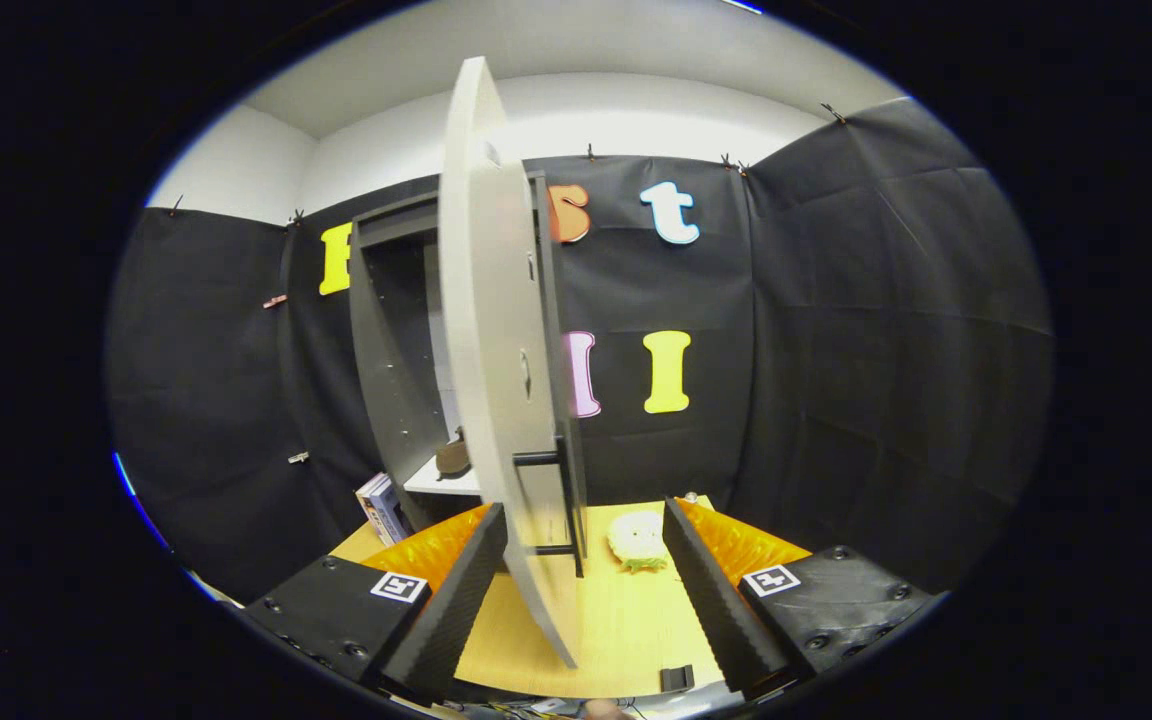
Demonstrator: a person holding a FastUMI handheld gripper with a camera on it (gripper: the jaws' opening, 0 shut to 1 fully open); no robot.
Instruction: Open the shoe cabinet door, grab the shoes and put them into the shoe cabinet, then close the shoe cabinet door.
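— Where is the cabinet door?
— The flat pale door (496,340), smooth with a curved edge, stands swung open, edge-on between the spread fingers of the gripper (584,585), touching neither. Its dark bar handle (564,505) sits low.
— And the shoes?
— A small brown shape, possibly a shoe (452,456), rests on a white shelf inside the dark cabinet (391,350). A round pale object (638,540) lies on the wooden table (626,630).
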